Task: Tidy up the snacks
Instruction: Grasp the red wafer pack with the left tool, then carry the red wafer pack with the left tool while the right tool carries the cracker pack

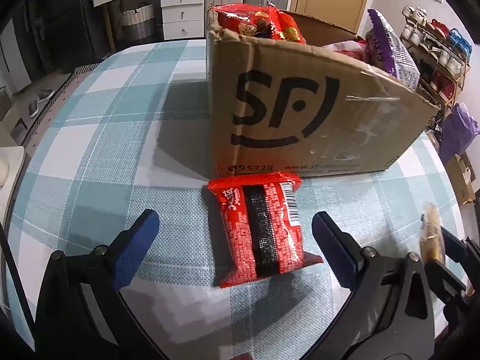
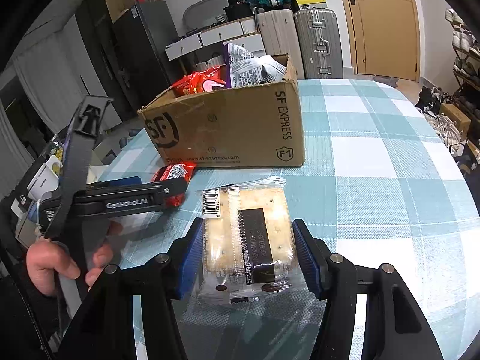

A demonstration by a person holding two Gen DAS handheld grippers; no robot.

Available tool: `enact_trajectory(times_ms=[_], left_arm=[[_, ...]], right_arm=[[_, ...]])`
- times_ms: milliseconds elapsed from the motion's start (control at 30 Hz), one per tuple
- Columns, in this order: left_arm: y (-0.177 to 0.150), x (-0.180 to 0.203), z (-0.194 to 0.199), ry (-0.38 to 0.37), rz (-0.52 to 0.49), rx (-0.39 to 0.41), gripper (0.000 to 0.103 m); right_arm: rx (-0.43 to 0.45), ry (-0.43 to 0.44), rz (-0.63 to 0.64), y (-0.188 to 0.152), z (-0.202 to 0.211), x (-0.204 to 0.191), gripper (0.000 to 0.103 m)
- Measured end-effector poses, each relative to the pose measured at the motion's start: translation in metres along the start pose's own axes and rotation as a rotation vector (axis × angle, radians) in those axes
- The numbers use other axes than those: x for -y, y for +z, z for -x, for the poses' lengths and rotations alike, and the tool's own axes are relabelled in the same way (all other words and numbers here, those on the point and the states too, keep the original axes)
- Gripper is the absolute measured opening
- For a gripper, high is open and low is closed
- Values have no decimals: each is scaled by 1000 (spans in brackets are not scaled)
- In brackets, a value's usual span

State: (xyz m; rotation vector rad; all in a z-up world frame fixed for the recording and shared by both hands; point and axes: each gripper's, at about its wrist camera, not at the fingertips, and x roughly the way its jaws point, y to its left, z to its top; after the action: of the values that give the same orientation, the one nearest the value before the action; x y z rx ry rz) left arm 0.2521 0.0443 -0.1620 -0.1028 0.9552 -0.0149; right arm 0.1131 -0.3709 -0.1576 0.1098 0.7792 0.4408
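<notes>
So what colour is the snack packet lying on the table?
Red packet with a black stripe down the middle; the left wrist view shows it best.

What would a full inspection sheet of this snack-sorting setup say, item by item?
Surface: table under a blue-and-white checked cloth.
Job's things: open cardboard box holding red and purple snack bags; red snack pack lying flat in front of the box; clear cracker pack.
Clutter: nothing seen on the cloth besides these.
Grippers: left gripper open, its fingers either side of the red snack pack without touching; right gripper shut on the cracker pack.
Cables: nothing seen.
Surroundings: suitcases, white drawer unit, wooden door, shoe rack.
</notes>
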Motion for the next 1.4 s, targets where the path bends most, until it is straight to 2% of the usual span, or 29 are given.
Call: enact_trajectory(times_ms=[67,100,200,233,267,533,1033,1400], left_arm=[[-1,-3,-2,-15,11,-9,90],[-1,-5,-2,-13,13,-9,88],[-1,-10,2,-47,16,-3,66],[-1,-12,3,-64,15,-1,50],[-2,-14,4,-75,9,-7,41],[-7,-31,17,-73,10,-11,41],[-24,-33,83,-101,-12,53,41],[2,-26,119,-145,-37,74,41]], right_arm=[[5,3,1,0,2,-1,59],[9,2,2,-1,4,-2,59],[20,-2,-1,-2,9,-2,59],[19,-1,-2,-2,10,-2,59],[22,-1,-4,-2,12,-2,59],[48,-2,-4,-1,27,-11,59],[99,44,-5,3,59,-34,59],[144,68,28,41,76,-45,59]])
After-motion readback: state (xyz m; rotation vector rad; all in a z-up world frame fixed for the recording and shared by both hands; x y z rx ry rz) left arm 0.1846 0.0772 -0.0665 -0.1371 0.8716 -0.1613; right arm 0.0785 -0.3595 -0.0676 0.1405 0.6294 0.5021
